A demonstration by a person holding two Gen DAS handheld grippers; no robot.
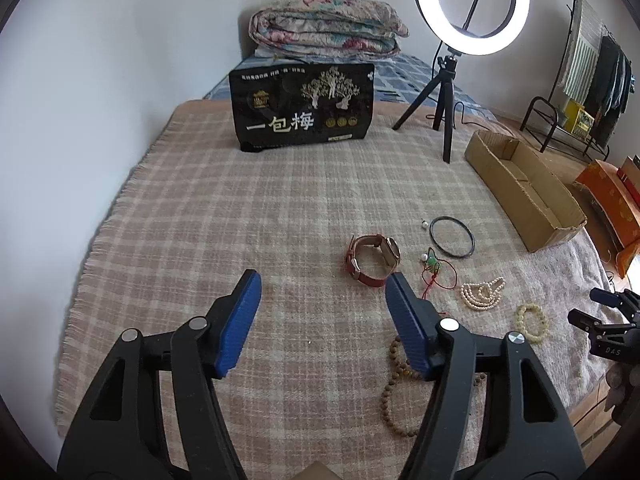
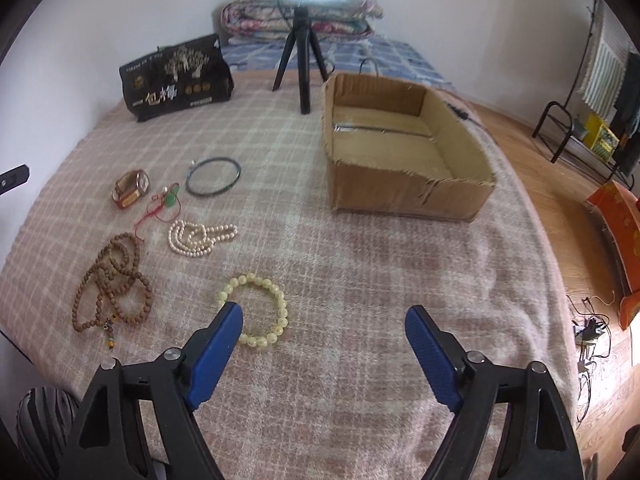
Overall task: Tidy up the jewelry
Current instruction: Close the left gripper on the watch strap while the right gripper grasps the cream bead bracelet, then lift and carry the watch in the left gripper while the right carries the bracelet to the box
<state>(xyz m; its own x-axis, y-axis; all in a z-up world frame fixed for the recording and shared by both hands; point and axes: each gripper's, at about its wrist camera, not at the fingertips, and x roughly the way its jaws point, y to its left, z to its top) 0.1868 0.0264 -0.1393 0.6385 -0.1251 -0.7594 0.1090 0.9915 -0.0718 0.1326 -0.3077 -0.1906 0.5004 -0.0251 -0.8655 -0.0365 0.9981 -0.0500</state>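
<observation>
Jewelry lies on a plaid blanket. In the left wrist view my left gripper is open with bare blanket between its fingers; a red-strap watch sits just beyond its right fingertip and brown wooden beads lie partly hidden under that finger. In the right wrist view my right gripper is open, its left fingertip at the edge of a pale yellow bead bracelet. Brown beads, a pearl strand, a red cord with a green pendant, a dark bangle and the watch lie further left.
An open cardboard box stands at the right on the blanket. A black snack bag and a ring light on a tripod stand at the back, with a folded quilt behind. The bed's right edge drops to a wooden floor.
</observation>
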